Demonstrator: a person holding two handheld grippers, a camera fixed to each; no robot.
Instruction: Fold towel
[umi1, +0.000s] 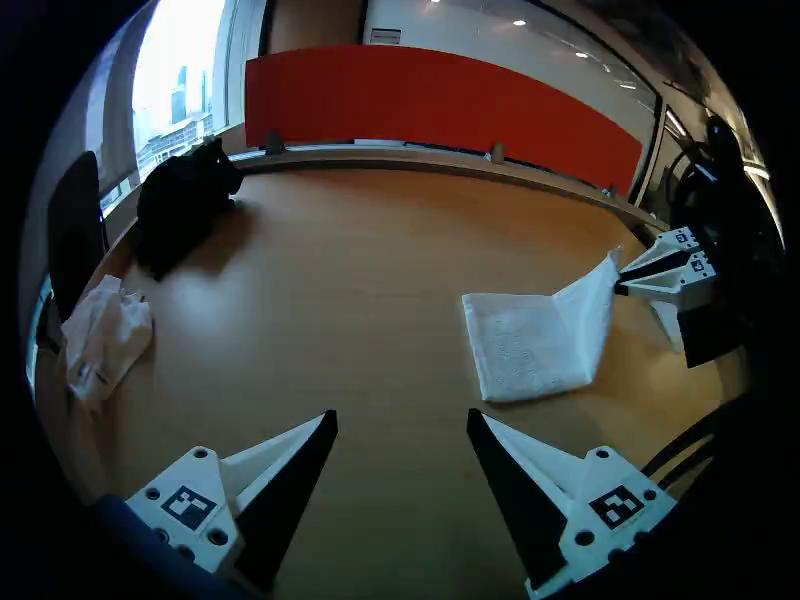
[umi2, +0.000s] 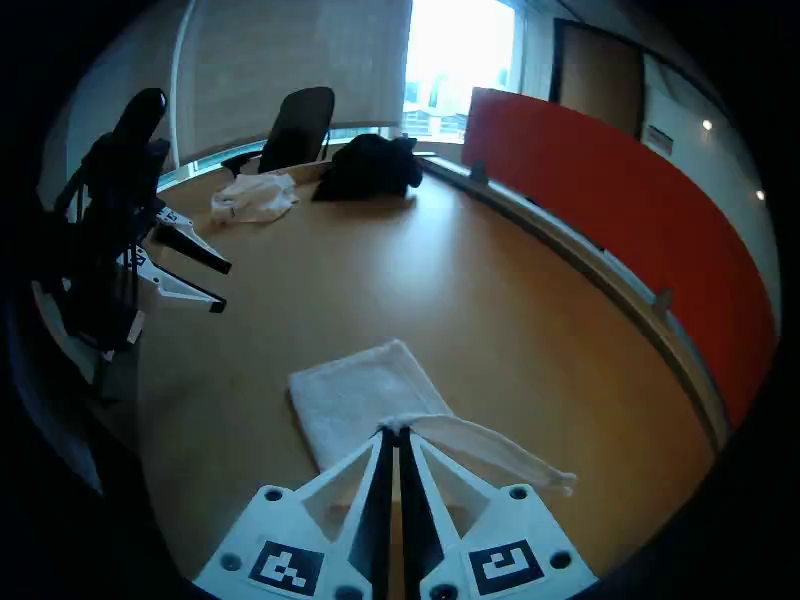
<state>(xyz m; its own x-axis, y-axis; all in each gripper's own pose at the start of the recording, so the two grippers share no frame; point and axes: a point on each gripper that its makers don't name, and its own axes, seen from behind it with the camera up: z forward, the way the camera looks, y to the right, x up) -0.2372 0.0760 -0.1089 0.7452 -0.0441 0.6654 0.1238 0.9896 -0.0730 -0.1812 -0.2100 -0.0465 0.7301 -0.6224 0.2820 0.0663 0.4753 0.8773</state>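
A white towel (umi1: 525, 345) lies folded on the wooden table (umi1: 350, 260), right of centre in the left gripper view. Its right edge is lifted off the table, and my right gripper (umi1: 620, 278) is shut on that corner. In the right gripper view the towel (umi2: 350, 395) lies just ahead, and the right gripper (umi2: 398, 432) pinches a raised flap that trails off to the right. My left gripper (umi1: 400, 415) hovers open over bare table, short of the towel. From the right gripper view the left gripper (umi2: 222, 287) stands open at the far left.
A black bag (umi1: 185, 200) sits near the window end of the table, with a crumpled white cloth (umi1: 105, 335) beside it. A red partition (umi1: 440, 100) runs along the table's far edge. An office chair (umi2: 300, 120) stands behind the bag (umi2: 370, 165).
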